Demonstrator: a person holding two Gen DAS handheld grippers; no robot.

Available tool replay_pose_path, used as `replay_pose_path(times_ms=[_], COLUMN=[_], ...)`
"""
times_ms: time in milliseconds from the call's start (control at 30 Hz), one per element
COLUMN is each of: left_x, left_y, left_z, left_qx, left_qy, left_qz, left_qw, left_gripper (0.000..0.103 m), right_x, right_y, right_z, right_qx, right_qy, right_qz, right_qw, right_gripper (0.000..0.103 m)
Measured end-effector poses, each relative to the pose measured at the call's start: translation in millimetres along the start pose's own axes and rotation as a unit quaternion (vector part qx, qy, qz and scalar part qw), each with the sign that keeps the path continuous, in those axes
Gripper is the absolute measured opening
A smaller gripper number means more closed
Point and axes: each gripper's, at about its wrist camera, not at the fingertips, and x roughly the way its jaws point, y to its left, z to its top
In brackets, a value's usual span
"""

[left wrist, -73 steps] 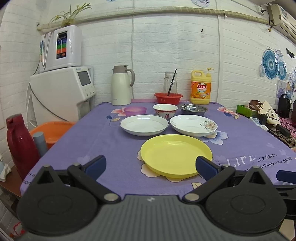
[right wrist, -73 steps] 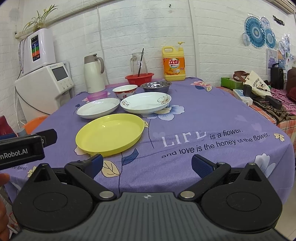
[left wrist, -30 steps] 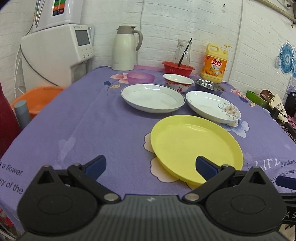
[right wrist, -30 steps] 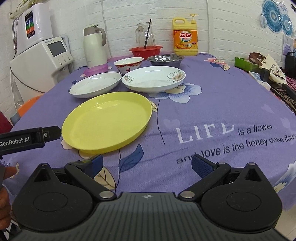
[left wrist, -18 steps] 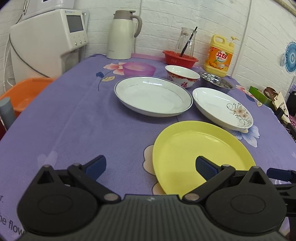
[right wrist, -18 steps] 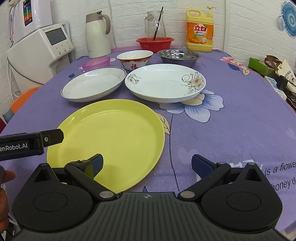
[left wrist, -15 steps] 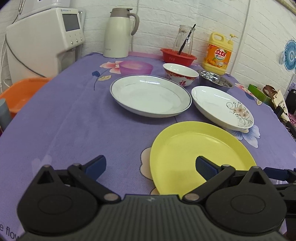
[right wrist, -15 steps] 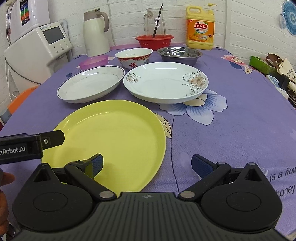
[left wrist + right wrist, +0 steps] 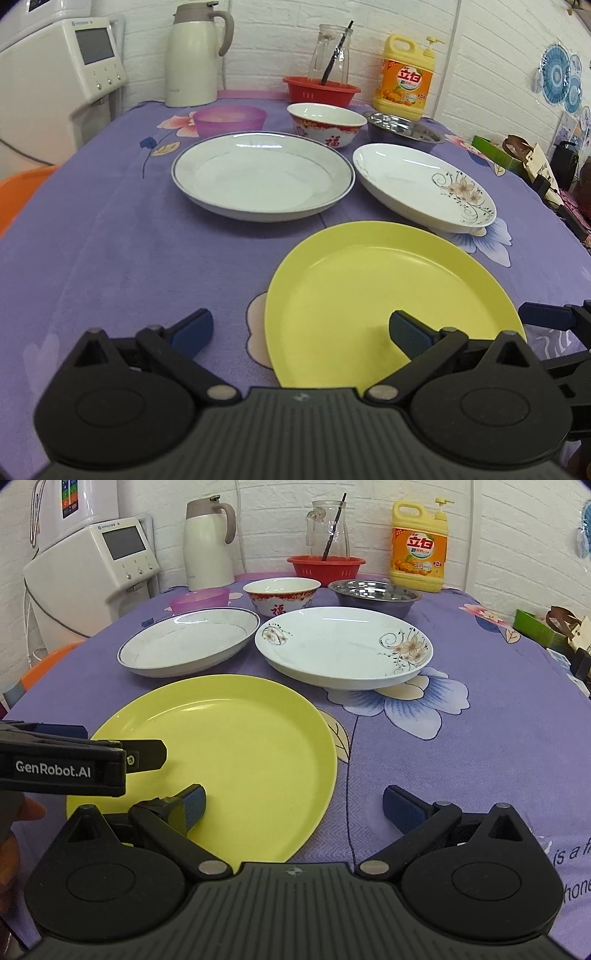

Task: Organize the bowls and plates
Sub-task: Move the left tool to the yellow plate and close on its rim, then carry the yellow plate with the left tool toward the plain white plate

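Note:
A yellow plate [image 9: 388, 295] [image 9: 236, 760] lies nearest on the purple tablecloth. Behind it lie a blue-rimmed white plate [image 9: 262, 175] [image 9: 188, 642] and a flower-patterned white plate [image 9: 421, 184] [image 9: 343, 646]. Further back stand a purple bowl [image 9: 229, 120] [image 9: 199, 600], a red-patterned bowl [image 9: 325, 123] [image 9: 280, 594] and a steel bowl [image 9: 404, 131] [image 9: 373, 596]. My left gripper [image 9: 299, 330] is open over the yellow plate's left edge. My right gripper [image 9: 291, 806] is open over its right edge. Both are empty.
At the back stand a white thermos jug [image 9: 195, 55], a red basket [image 9: 321, 88] with a glass jar, and a yellow detergent bottle [image 9: 404, 79]. A white appliance [image 9: 92, 572] is at the left. The table's right edge [image 9: 565, 218] borders clutter.
Both grippers have moved forward and lower over the table toward the yellow plate, which now fills more of each view. The dishes have not moved.

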Motion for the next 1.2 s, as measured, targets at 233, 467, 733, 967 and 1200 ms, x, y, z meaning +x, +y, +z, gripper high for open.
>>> replay_pose_path(times_ms=[233,467,733,967,1200], left_x=[2.2,2.3,1.9,-27.2,-56.8], left_y=[-2.4,-7.1,-12.4,31.0,90.3], left_z=[1.5,-0.7,0.6,-2.2,-6.0], left_qx=[0.001,0.014,0.007,-0.04,-0.08], left_qy=[-0.008,-0.018,-0.021,-0.031,-0.045], left_qz=[0.002,0.017,-0.006,0.02,0.088], left_qw=[1.0,0.9996,0.9997,0.9985,0.9919], left_gripper=[0.09,0.074,0.05,0.049,0.049], right_x=[3.8,2.8,4.7,-6.6,0.6], right_y=[5.3,3.5,28.3,61.4,120.3], right_z=[5.3,1.3,0.9,8.8,25.0], right_qx=[-0.002,-0.001,-0.003,-0.019,-0.058], right_qy=[0.001,-0.014,-0.023,-0.035,-0.041], right_qz=[0.004,0.001,0.005,0.034,0.103], right_qw=[1.0,1.0,1.0,0.999,0.992], right_gripper=[0.103,0.103,0.103,0.103,0.103])
